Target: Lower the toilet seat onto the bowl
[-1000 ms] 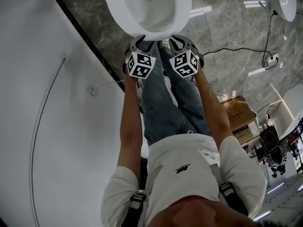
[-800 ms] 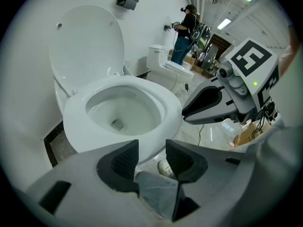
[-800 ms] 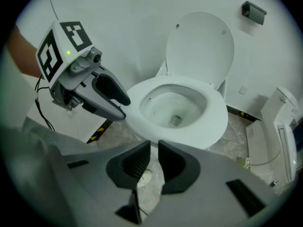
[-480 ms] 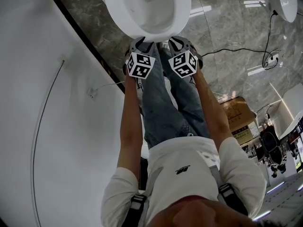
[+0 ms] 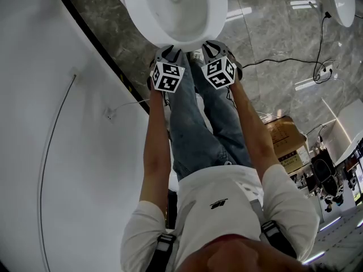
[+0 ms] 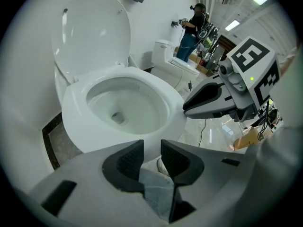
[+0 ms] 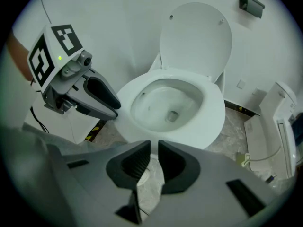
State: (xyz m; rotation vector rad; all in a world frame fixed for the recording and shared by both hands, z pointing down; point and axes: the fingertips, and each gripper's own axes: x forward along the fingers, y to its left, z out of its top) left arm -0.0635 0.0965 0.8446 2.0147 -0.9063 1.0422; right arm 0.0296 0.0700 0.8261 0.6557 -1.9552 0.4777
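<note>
The white oval toilet seat (image 6: 158,84) lies flat on the white ceramic bowl (image 6: 80,136), with its lid (image 6: 90,32) upright behind. The jaws of the left gripper (image 6: 151,148) have just been closing and a small empty gap remains. The right gripper (image 7: 154,148) has its jaws narrowly apart, also empty.

Left tool (image 6: 151,149): pointing steeply down, jaws just closing, small gap, nothing between.
Right tool (image 7: 154,150): pointing steeply down, jaws nearly together, empty.
Arms (image 5: 154,152): outstretched, side by side.

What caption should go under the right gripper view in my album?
Right gripper, jaws slightly apart and empty, aims down at a white toilet with its lid up.
</note>
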